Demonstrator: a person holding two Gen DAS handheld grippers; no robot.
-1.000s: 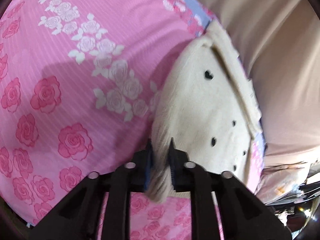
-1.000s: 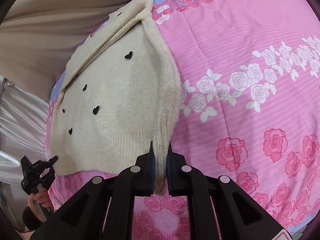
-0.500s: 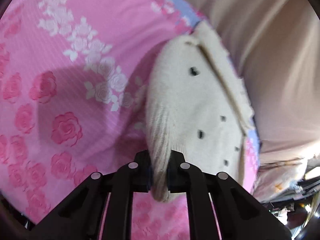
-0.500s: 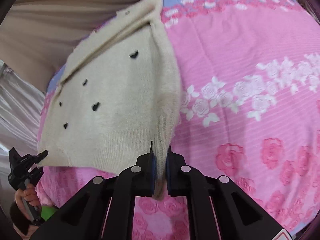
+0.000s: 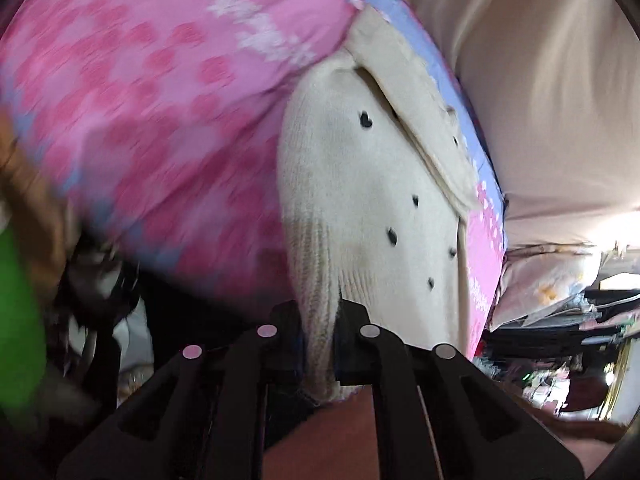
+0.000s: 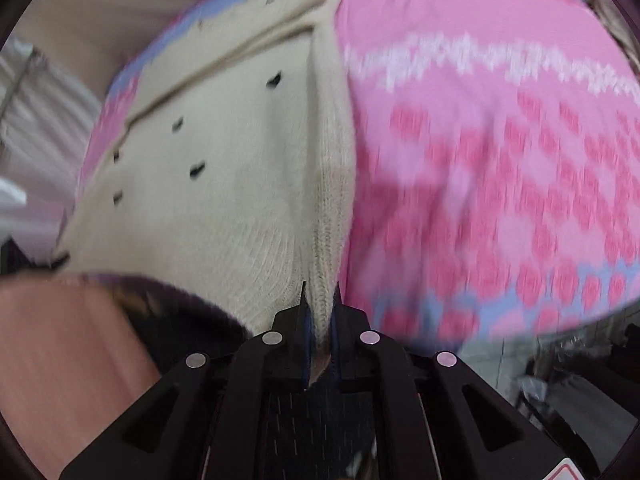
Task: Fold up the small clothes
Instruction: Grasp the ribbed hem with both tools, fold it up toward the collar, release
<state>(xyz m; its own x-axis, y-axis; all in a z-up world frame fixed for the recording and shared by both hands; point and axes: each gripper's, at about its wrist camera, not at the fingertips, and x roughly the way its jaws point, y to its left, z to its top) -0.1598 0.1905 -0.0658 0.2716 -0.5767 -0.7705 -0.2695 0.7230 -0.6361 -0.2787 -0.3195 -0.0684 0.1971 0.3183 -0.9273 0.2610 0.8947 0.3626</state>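
Observation:
A small cream knit sweater [image 5: 372, 184] with black heart dots lies on a bed with a pink rose-print sheet [image 5: 160, 80]. My left gripper [image 5: 318, 312] is shut on its ribbed hem at one corner. My right gripper [image 6: 319, 300] is shut on the hem of the same sweater [image 6: 224, 168] at the other corner. Both hold the hem stretched off the sheet's near edge, over the pink sheet [image 6: 500, 168]. The sweater's far end with its folded sleeve [image 5: 424, 120] lies near the sheet's blue border.
A beige curtain or wall [image 5: 540, 80] rises behind the bed. Stacked bedding and clutter [image 5: 560, 300] sit at the right in the left wrist view. A green object [image 5: 16, 320] and a reddish-brown surface [image 6: 60, 352] lie below the bed edge.
Both grippers have pulled the sweater hem back toward the near edge of the bed and beyond it. The floor and bed edge now show. The views are motion-blurred.

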